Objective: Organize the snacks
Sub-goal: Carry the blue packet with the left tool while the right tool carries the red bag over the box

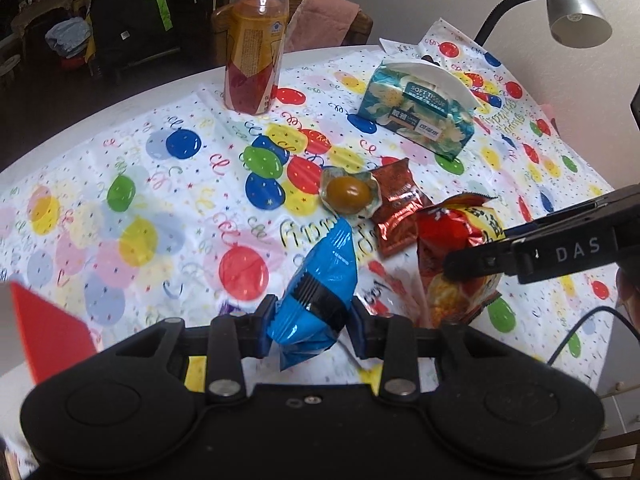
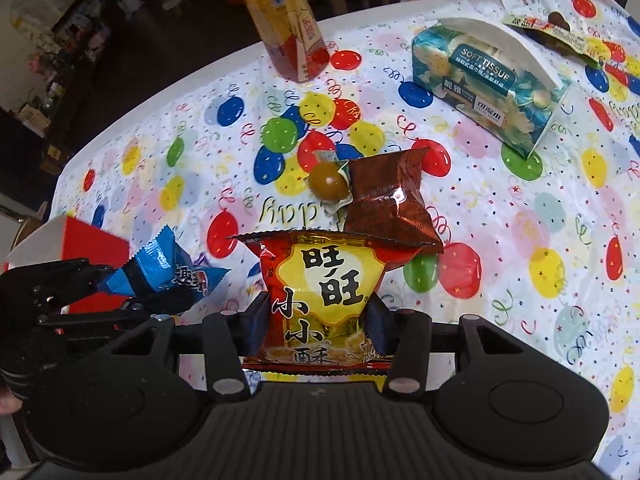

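My left gripper [image 1: 314, 322] is shut on a blue snack packet [image 1: 316, 284], held above the table; the same blue packet [image 2: 164, 272] shows at the left of the right wrist view. My right gripper [image 2: 316, 330] is shut on a red and yellow snack bag [image 2: 324, 296], which also appears in the left wrist view as the red and yellow bag [image 1: 456, 264]. A dark red foil packet [image 2: 392, 200] and a wrapped brown egg [image 2: 328, 184] lie on the balloon tablecloth [image 2: 520, 240] just beyond.
A red and white box [image 2: 68, 248] stands at the left, near the left gripper. A drink bottle [image 1: 256, 44] and a tissue pack [image 1: 420, 108] stand at the back. A lamp [image 1: 576, 8] hangs at the far right. Another snack packet [image 2: 548, 28] lies at the far right corner.
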Tool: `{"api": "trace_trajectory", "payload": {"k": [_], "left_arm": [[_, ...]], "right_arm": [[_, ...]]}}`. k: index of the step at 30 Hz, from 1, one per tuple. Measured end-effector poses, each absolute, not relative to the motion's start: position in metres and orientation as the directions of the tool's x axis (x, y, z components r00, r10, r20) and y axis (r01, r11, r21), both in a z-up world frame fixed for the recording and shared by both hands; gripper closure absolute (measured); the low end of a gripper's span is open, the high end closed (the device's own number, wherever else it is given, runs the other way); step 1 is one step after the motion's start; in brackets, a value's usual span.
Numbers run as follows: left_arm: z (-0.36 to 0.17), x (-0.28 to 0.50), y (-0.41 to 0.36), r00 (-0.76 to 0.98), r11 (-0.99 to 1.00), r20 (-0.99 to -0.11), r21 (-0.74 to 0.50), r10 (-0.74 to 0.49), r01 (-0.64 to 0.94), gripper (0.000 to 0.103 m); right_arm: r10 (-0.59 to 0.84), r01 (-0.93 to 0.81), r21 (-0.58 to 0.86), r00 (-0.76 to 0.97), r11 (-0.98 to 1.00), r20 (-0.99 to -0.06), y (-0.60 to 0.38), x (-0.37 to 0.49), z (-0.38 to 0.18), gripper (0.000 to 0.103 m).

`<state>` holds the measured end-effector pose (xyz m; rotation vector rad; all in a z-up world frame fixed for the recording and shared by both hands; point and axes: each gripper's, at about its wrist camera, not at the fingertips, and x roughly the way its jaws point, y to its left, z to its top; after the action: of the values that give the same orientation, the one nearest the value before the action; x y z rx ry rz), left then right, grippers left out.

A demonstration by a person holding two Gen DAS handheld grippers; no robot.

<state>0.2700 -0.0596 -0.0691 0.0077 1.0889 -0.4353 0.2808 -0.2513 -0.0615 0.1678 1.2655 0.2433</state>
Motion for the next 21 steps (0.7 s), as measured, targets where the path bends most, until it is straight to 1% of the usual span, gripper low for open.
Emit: {"api": "trace_trajectory", "payload": {"k": [9,16,21], "left_arm": [[-0.046,0.235,-0.029,0.386,0.914,-0.848,-0.241,-0.362,0.326,0.069],[-0.027,0.208,0.002,0.395,0.916,-0.841,-0.256,-0.369,0.309,0.070],[-0.011,0.191,0.031,0.419,0.925,-0.837,-0.242,-0.353,0.294,0.070]], "right_arm": [[0.285,-0.191,0.240,0.267,0.952,-0.921,-0.225,0.249,-0.037,0.055],[0.302,-0.273,0.232,0.253,0.934,-0.919,-0.183,0.228,-0.022,0.055],[0.320,-0.339,0.228,0.246,0.913,-0.915,-0.144,0.217,-0.012,0.055]]}}
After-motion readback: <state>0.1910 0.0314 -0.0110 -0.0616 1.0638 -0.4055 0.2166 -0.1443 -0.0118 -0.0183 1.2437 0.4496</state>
